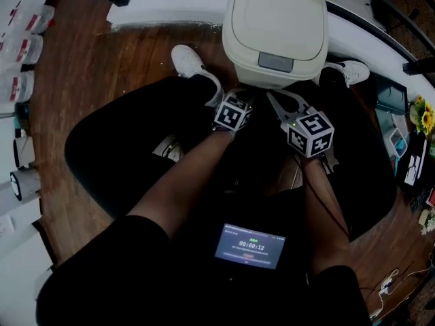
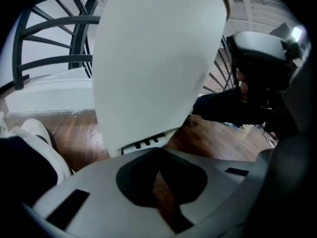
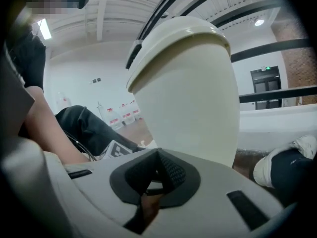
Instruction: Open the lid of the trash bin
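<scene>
A cream trash bin (image 1: 275,26) stands on the wood floor between the person's feet, its lid down, with a grey press panel (image 1: 275,62) at the lid's near edge. My left gripper (image 1: 237,96) is low against the bin's front left. My right gripper (image 1: 281,103) is just below the panel. In the left gripper view the bin's wall (image 2: 153,68) fills the frame close ahead of the left gripper (image 2: 158,151), whose jaws meet with nothing between them. In the right gripper view the bin (image 3: 185,83) rises right behind the right gripper (image 3: 158,156), also shut and empty.
White shoes (image 1: 189,61) (image 1: 350,70) flank the bin. A white ledge with a dark railing (image 1: 156,5) runs behind it. Bottles (image 1: 27,22) line the left edge. A timer screen (image 1: 249,245) rests on the person's lap. Clutter with sunflowers (image 1: 427,117) lies at the right.
</scene>
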